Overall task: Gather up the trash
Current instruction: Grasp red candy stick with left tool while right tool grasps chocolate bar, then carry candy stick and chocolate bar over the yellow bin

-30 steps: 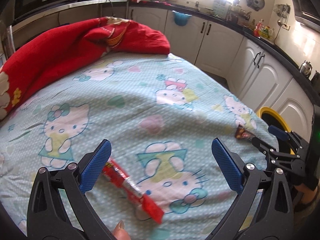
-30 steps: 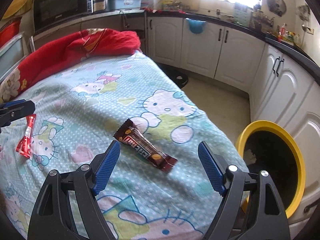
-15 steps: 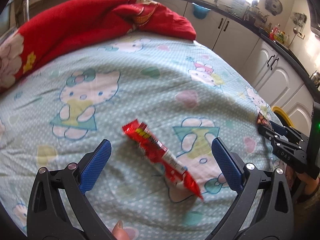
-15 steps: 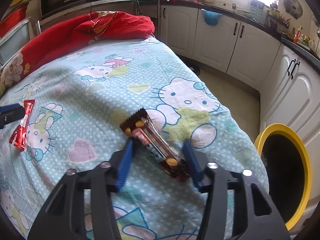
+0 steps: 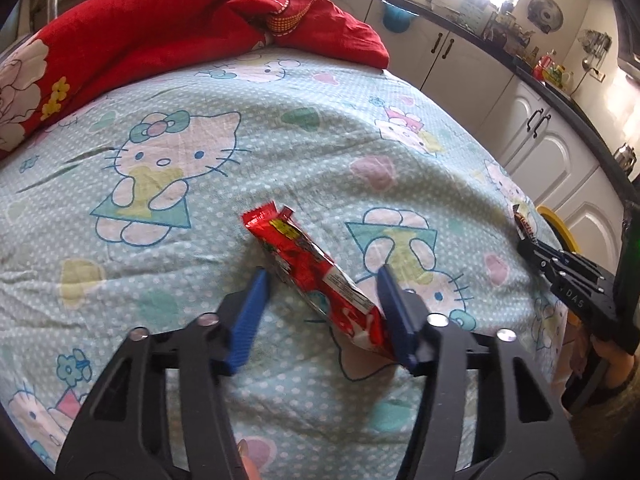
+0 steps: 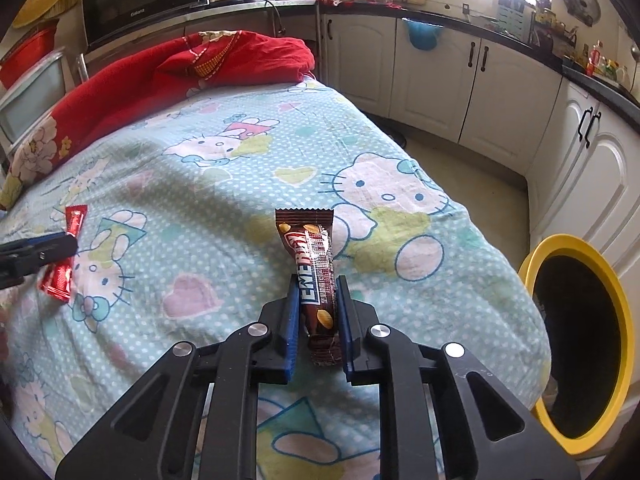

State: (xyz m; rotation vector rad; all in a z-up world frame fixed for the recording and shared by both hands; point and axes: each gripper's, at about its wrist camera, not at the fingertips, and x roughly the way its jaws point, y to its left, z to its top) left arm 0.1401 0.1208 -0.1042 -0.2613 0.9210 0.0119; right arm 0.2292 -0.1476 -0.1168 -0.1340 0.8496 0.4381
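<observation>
The bed [image 6: 224, 184] fills most of both views, its cat sheet spread flat, so the trash lies easy to reach. The yellow-rimmed bin [image 6: 618, 312] waits at the right edge, close for dropping. In the lower middle, the right hand-held gripper [image 6: 318, 304] is closing, pinching the brown wrapper [image 6: 308, 248]. The left hand-held gripper [image 5: 322, 280] is closing around the red wrapper [image 5: 304, 256], one pad touching.
</observation>
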